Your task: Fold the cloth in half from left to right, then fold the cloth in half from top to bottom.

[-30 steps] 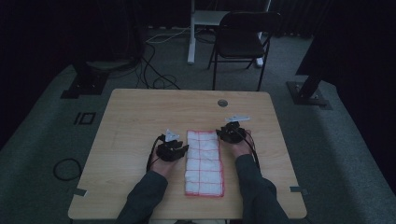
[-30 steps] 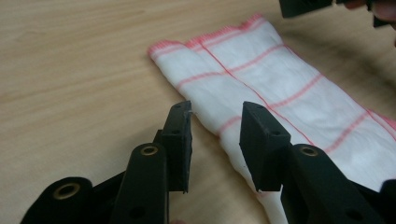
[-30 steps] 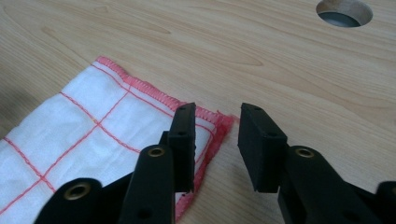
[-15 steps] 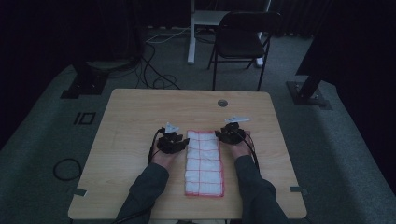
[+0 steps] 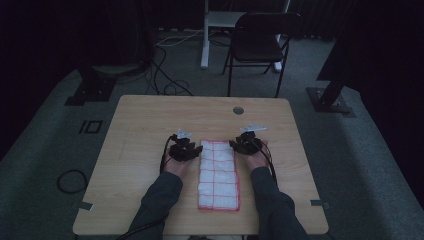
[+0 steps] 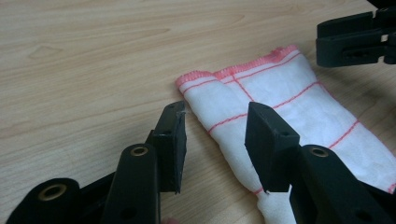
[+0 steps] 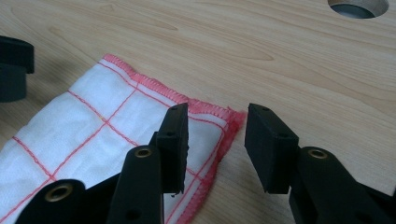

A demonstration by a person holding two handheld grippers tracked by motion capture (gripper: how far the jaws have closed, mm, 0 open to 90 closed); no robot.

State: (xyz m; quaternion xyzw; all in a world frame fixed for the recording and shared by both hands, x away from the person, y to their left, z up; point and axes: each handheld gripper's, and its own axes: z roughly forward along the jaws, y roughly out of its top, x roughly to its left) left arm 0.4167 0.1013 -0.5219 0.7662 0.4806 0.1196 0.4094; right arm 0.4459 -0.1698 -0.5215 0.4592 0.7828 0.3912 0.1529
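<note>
two grippers sit at the far end of a folded cloth, one at each far corner, and both stand released. we hold the left gripper just off the cloth's far left corner and the right gripper at its far right corner, our forearms coming in along either long side of the cloth.

the cloth is white with a red grid and red stitched edges, folded into a long narrow strip. it lies flat on the wooden table, near the middle and toward our side, its long axis running away from us.

in the left gripper view, our left gripper has its jaws spread apart, and they have just been opening. the cloth's folded edge lies below the gap and past the one jaw, but neither pad presses on it; the fabric rests on the wood. the other gripper's black jaw shows at the top corner of that view.

in the right gripper view, our right gripper is likewise parted, its jaws having just been opening. the cloth's red-hemmed corner lies under the gap and beneath the one jaw, loose on the table, with nothing clamped between the pads. a round hole in the tabletop shows beyond it, well apart from the cloth.
</note>
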